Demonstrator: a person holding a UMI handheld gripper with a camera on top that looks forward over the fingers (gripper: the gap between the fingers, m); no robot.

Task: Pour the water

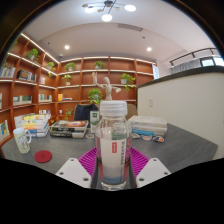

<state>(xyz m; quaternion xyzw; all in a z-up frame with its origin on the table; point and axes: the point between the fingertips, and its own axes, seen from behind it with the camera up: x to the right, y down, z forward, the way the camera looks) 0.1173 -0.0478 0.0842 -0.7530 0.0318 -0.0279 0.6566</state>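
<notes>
A clear plastic water bottle [113,140] with a white cap and a red-and-white label stands upright between my fingers. My gripper [113,168] is shut on the bottle, both magenta pads [90,160] pressing its lower sides. The bottle seems lifted a little above the grey table [60,165]. A white cup [22,140] stands on the table to the left, well ahead of the fingers. A small red lid [43,156] lies flat on the table beside the cup.
Books [68,128] and a white box [148,127] lie further back on the table. Wooden shelves [60,85] with plants and books line the back wall. A white partition [185,100] rises at the right.
</notes>
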